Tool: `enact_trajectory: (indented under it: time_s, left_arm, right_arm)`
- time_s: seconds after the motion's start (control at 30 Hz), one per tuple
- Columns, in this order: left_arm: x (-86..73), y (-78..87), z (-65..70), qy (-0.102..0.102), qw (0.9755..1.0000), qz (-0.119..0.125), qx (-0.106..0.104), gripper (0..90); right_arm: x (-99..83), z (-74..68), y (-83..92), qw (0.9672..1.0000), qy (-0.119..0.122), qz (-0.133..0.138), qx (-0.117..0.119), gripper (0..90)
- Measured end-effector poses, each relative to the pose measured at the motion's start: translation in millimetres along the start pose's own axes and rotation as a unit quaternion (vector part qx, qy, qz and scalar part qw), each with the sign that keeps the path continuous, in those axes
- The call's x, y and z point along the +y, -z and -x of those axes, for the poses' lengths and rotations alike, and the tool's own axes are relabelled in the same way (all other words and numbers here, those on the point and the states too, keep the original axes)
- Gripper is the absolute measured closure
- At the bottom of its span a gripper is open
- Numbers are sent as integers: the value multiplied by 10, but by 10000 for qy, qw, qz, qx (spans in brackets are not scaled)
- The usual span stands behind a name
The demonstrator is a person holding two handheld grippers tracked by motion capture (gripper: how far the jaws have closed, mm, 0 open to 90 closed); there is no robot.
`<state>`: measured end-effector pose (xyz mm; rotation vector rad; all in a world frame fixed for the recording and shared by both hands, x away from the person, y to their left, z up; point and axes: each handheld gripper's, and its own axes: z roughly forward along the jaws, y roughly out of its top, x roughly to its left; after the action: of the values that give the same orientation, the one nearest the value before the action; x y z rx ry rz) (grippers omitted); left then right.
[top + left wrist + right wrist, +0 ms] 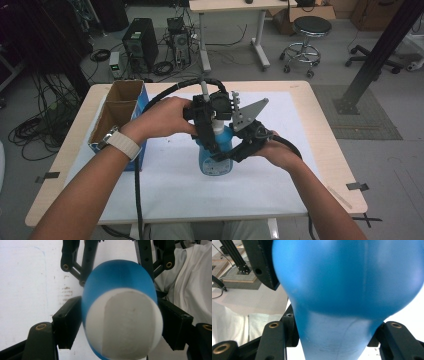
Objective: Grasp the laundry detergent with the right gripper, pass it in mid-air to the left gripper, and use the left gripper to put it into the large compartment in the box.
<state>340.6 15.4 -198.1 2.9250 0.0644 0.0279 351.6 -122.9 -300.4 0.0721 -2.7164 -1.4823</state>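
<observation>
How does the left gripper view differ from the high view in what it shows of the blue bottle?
Left gripper view: the bottle's white cap end-on, between the left gripper's black pads. High view: the cardboard box at the table's left, both hands, and the right gripper clamped on the bottle's body. Shared: the blue bottle and the white mat.

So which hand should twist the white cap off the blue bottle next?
Probably the left. The left gripper sits over the white cap, jaws either side; the right gripper clamps the blue bottle steady.
</observation>
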Motion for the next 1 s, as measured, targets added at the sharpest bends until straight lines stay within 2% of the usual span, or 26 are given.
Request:
enact_trajectory:
  time_s: [0.33, 0.43, 0.7, 1.0]
  left_arm:
    - [11, -10, -5, -20, 10000, -36, 22, 337]
    - [13, -14, 0, -26, 10000, -45, -55, 372]
    - [9, 5, 14, -106, 9999, 50, -25, 377]
    - [17, 35, 53, -84, 9999, 113, 41, 381]
  right_arm:
    - [5, -6, 4, 10000, 27, 8, -7, 452]
    - [8, -11, 2, 10000, 60, 8, -8, 452]
    - [10, -23, 17, 10000, 69, 38, 7, 452]
    - [29, -43, 47, 9999, 150, 44, -19, 448]
